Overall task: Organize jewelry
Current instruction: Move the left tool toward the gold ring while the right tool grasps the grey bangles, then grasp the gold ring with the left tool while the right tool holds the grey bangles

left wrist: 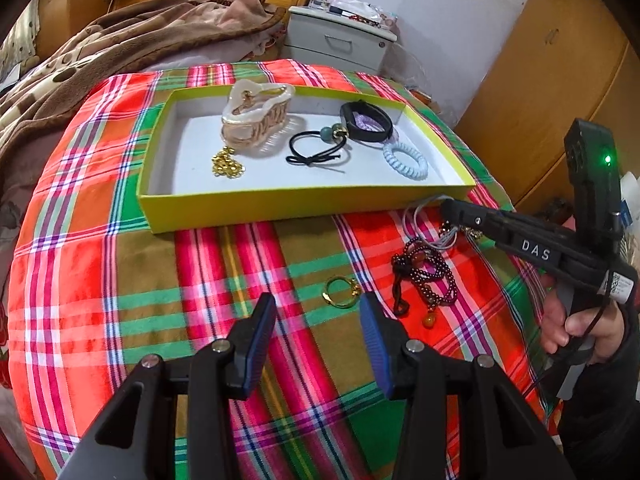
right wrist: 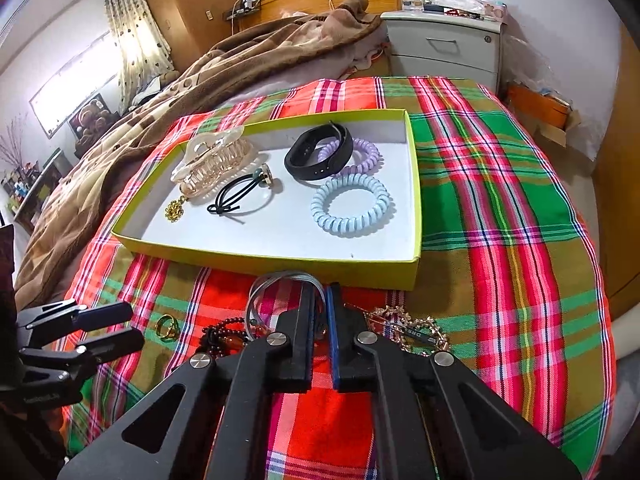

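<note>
Jewelry sits partly in the yellow-green box (right wrist: 416, 184) w/ white floor, partly on the plaid cloth (right wrist: 500, 208) just in front of it. Inside the box I see a translucent beige claw clip (right wrist: 212, 162), glossy and toothed, w/ a small gold bead cluster (right wrist: 174, 211) at its near end; a thin black elastic tie (right wrist: 240, 196) knotted in a bow, w/ a round bead; a smooth black band (right wrist: 320, 156); a lilac coil tie (right wrist: 360, 154) behind it and a pale blue coil tie (right wrist: 351, 209), ribbed like phone cord, nearest the box's front wall. On the cloth in front of the box: a gold ring (left wrist: 342, 291), dark red beaded bracelets (left wrist: 426, 276), a gold filigree piece (right wrist: 416, 330) and thin silver wire bangles (right wrist: 280, 280). My right gripper (right wrist: 326, 300) is pinched together on the silver bangles – pads nearly meeting. My left gripper (left wrist: 318, 316) hangs above the cloth near the ring, fingers wide apart, touching nothing.
</note>
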### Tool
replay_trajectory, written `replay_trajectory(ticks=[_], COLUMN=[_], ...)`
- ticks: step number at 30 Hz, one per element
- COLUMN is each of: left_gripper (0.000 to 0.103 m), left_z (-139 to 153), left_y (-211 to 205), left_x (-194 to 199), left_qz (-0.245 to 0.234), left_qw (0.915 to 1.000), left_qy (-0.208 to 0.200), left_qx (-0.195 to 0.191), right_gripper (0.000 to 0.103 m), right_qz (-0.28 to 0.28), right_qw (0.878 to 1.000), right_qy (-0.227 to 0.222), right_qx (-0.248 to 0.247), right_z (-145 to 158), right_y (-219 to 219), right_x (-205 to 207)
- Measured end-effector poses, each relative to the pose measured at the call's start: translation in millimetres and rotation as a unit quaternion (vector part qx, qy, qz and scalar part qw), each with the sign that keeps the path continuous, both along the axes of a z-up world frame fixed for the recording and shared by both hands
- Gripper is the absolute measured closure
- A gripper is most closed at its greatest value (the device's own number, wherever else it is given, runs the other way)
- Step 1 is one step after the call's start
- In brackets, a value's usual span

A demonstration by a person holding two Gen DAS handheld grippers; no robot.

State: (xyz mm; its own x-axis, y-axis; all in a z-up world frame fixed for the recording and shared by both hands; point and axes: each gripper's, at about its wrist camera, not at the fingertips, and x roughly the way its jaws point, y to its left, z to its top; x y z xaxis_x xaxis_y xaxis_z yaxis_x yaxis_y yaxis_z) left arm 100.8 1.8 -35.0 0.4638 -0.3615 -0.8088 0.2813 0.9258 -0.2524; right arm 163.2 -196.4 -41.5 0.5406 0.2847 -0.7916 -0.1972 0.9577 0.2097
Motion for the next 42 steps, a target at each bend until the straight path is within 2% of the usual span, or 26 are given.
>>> replay_trajectory(ticks=[9,23,31,36,40,42], left_gripper=[0.057,0.057,0.057,0.073,0.080,0.080], left_z=[-4.9,-7.6,-8.2,-7.8,-7.7,-7.6], left_y=[-16.3,-41.0,-43.2,-43.7,-42.0,-41.0], left_x=[3.0,4.7,7.1,7.3,7.5,7.3], left_qz=[-0.013,-0.020,-0.008,-0.007,-0.004,-0.002], left_qw=[0.9995,0.9928,0.9920,0.9922,0.9924,0.9928], left_qy=[-0.002,-0.031,-0.037,-0.039,-0.041,-0.040], left_qx=[0.028,0.114,0.121,0.118,0.116,0.113], right_gripper=[0.098,0.098,0.098,0.098,0.098,0.098], right_qz=[-0.005,-0.008,-0.007,-0.007,-0.009,-0.010], right_qw=[1.000,0.998,0.998,0.998,0.998,0.998], right_qy=[-0.024,-0.048,-0.055,-0.055,-0.055,-0.056], right_qx=[0.018,0.031,0.035,0.035,0.035,0.036], right_z=[14.5,28.9,33.1,33.3,33.9,34.6], right_y=[-5.1,-10.4,-12.3,-12.5,-11.3,-11.4], right_x=[-5.8,-11.9,-13.2,-12.8,-13.5,-14.1])
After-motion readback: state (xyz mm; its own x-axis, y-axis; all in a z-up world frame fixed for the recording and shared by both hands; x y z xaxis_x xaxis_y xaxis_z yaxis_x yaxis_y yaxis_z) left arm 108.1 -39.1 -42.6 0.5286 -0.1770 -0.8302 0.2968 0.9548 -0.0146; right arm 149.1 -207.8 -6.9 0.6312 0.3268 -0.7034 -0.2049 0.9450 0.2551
